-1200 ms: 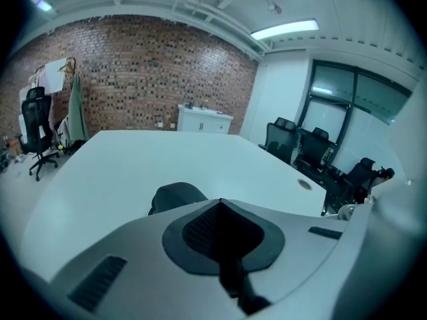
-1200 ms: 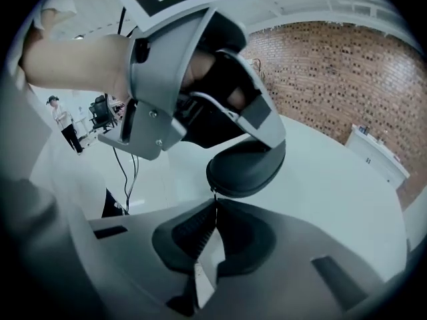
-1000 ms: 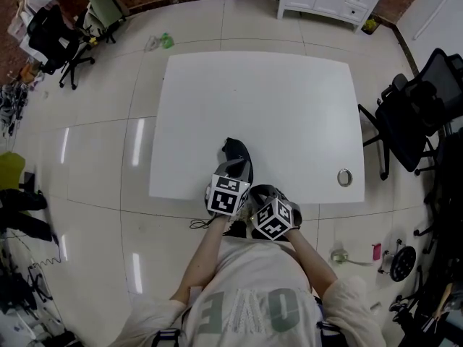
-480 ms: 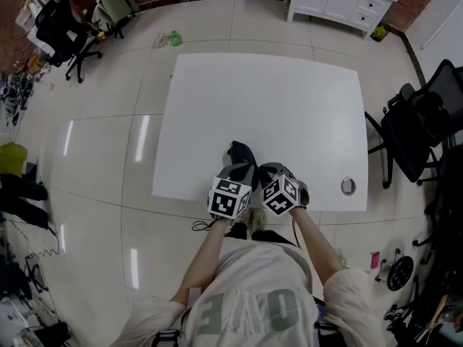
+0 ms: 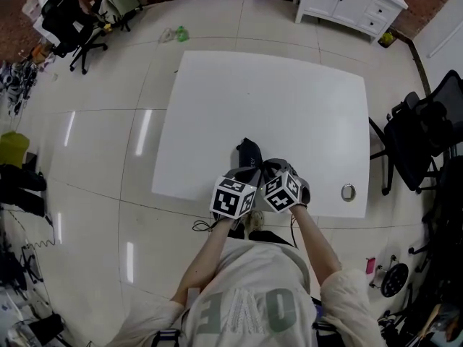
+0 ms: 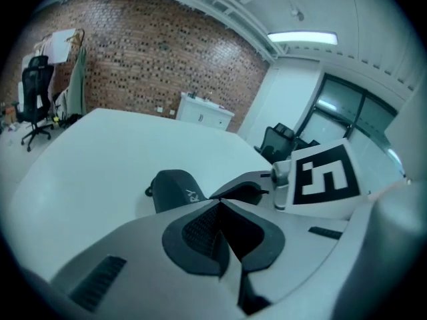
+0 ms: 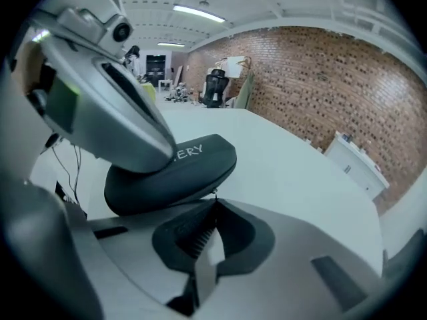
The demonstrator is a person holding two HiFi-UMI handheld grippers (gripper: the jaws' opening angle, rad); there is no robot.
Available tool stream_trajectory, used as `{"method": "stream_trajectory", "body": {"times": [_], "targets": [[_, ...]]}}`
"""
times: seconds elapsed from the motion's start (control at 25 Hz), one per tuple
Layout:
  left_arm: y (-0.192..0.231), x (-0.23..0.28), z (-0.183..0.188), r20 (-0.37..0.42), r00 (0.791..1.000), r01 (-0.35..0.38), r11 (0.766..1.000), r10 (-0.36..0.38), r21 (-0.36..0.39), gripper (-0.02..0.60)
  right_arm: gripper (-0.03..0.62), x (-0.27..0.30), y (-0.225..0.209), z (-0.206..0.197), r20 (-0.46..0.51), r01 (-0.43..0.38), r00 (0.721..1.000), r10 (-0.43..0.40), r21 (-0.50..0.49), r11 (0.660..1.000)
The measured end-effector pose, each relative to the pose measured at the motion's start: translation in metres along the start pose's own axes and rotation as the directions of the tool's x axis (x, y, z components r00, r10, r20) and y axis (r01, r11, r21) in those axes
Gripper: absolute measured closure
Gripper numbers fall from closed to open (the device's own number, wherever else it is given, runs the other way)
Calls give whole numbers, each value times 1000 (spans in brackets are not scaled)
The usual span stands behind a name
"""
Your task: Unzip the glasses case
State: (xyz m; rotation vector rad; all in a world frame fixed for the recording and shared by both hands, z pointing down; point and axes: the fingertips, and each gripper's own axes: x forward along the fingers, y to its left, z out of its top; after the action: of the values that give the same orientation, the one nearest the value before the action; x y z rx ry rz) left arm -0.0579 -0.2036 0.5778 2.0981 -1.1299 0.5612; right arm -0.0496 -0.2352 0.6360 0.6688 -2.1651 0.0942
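A black zipped glasses case (image 5: 247,150) lies near the front edge of the white table (image 5: 268,92). My left gripper (image 5: 250,170) is shut, and in the right gripper view its jaw rests on top of the case (image 7: 190,169). In the left gripper view the shut left gripper (image 6: 219,203) points past the case (image 6: 173,189). My right gripper (image 5: 270,168) is shut too, and its tips (image 7: 215,203) sit right at the case's near rim. A tiny zip pull (image 7: 215,192) shows there; I cannot tell if it is pinched.
A small metal ring (image 5: 348,191) sits in the table near its front right corner. Black office chairs (image 5: 427,129) stand to the right, a white cabinet (image 5: 351,2) at the back, more chairs (image 5: 65,20) at the back left. The person stands at the table's front edge.
My right gripper has come up from below the table edge to the case, close beside the left gripper. The left gripper has stayed at the case.
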Motion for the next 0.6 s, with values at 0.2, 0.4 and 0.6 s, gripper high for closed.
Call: {"method": "stream_trajectory", "body": {"times": [0.2,0.4,0.6], "targets": [[-29,11,-23,-95,992,83,996,-85,-31,581,592,-17,-21,-21,8,58,998,-60,170,984],[-29,10,-33,-106,993,60,998,-58,19,581,592,-36,-12,-43,-11,75,997,-75,168,983],[-19,9,-31,-96,995,10,997,-3,71,581,594,-54,13,-56,-7,63,998,-62,202,977]]}}
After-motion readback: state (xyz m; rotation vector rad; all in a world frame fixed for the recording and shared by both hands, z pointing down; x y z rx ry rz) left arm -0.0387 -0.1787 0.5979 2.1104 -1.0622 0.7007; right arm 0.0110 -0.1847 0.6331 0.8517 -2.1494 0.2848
